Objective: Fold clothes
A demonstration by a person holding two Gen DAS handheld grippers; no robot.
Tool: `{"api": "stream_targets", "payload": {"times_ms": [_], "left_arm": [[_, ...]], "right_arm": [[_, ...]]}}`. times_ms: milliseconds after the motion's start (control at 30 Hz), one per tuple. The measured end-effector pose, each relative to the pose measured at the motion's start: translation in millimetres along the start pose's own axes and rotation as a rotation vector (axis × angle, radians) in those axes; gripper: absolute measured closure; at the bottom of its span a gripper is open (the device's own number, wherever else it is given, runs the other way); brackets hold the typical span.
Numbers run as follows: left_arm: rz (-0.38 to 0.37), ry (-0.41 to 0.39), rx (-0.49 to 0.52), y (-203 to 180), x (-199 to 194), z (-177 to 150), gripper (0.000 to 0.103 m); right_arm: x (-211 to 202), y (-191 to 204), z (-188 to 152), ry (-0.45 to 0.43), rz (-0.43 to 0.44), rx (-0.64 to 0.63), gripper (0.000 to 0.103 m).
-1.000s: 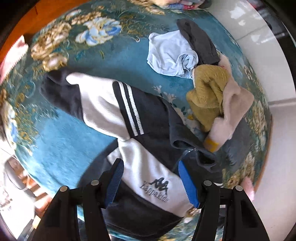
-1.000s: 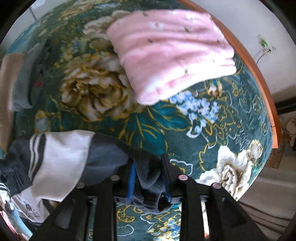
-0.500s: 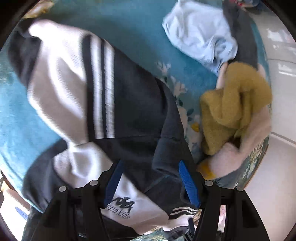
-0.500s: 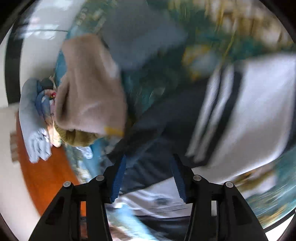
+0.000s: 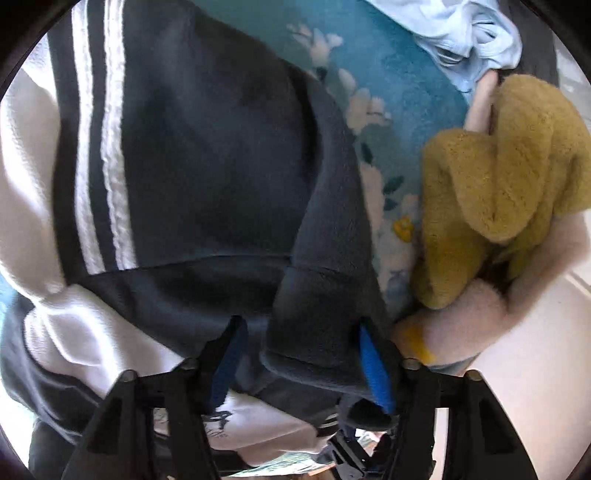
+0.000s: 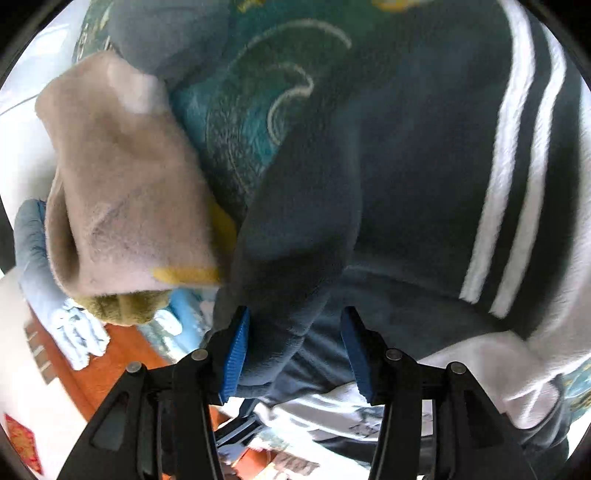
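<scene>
A navy and white fleece jacket with two white stripes lies on a teal floral blanket. My left gripper is open, its blue pads either side of a dark collar flap of the jacket. My right gripper is open too, its pads around another navy fold of the same jacket. Neither pair of pads is pressed on the cloth.
A mustard knit garment, a beige fleece piece and a pale blue garment lie to the right of the jacket. In the right wrist view the beige fleece lies at the left, with wooden floor below the bed edge.
My right gripper let go of the dark sleeve and swung over to the jacket's body. My left gripper moved closer, down to the collar. Both are open now.
</scene>
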State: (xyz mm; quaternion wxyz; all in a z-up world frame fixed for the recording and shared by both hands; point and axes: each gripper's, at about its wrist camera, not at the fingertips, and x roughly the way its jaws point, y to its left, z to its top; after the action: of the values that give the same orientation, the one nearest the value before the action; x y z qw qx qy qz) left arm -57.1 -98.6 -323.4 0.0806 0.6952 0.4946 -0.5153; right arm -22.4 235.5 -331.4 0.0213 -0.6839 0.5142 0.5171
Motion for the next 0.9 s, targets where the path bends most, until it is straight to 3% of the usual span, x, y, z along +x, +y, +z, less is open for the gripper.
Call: {"api": "stream_targets", "payload": {"times_ms": [33,67,167,333,500,600,667,733,900], "left_arm": [[0.004,-0.005,0.019,-4,0,-2,0.073],[0.001,-0.011,0.030,-7,0,-3,0.086],[-0.040,-0.025,0.062,-20,-10,-9,0.091],[-0.154,-0.050,0.162,-62,-35,-13,0.091],[-0.084,-0.048,0.249,-106,-11,12,0.091],[-0.105,-0.041,0.243,-108,-11,14,0.085],[-0.139,-0.047,0.243,-106,-18,10,0.058],[-0.174,-0.054,0.243,-104,-25,6,0.044],[-0.196,-0.101,0.216,-87,-64,-8,0.044]], "right_arm": [[1,3,0,0.008,-0.002,-0.012,0.055],[1,8,0,0.013,-0.010,-0.037,0.069],[-3,26,2,0.032,-0.006,-0.092,0.089],[-24,58,14,0.033,0.097,-0.143,0.090],[-10,79,51,0.018,0.111,-0.106,0.090],[-1,83,63,0.024,0.101,-0.078,0.089],[0,85,65,0.027,0.101,-0.084,0.085],[-4,87,64,0.015,0.113,-0.103,0.078],[-39,84,63,-0.080,0.195,-0.096,0.071]]}}
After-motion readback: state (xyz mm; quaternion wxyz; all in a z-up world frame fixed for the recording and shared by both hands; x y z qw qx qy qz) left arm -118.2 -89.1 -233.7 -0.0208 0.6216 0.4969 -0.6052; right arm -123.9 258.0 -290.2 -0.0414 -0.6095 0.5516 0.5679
